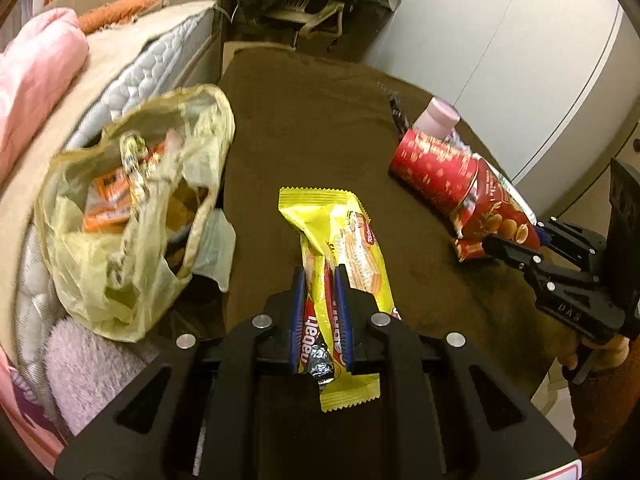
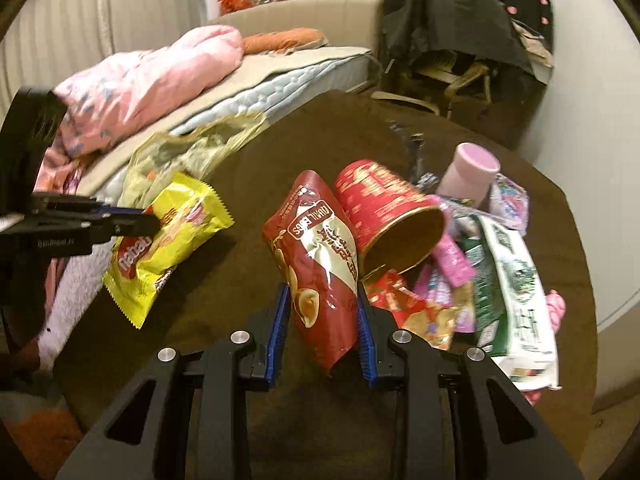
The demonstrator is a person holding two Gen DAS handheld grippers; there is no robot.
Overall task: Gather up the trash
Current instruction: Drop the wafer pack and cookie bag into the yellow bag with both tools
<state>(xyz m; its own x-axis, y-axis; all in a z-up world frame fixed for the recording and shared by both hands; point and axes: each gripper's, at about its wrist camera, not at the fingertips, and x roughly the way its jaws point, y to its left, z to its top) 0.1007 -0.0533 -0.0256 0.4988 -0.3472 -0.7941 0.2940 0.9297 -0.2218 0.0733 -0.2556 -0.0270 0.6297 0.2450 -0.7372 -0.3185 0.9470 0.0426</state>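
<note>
My left gripper point(image 1: 320, 276) is shut on a yellow wafer wrapper point(image 1: 340, 236) and holds it above the brown table; it also shows in the right wrist view point(image 2: 168, 236). My right gripper point(image 2: 322, 300) is shut on a red quail-egg snack bag point(image 2: 320, 264), also seen in the left wrist view point(image 1: 492, 208). A yellowish plastic trash bag point(image 1: 132, 208) hangs open at the table's left edge with wrappers inside. A red paper cup point(image 2: 392, 216) lies on its side beside the red bag.
A pile of wrappers point(image 2: 508, 276) and a pink cup point(image 2: 472, 172) lie at the right of the brown table point(image 1: 312, 128). A mattress with pink bedding point(image 2: 152, 76) stands left. A chair with dark clothes point(image 2: 448, 32) stands behind the table.
</note>
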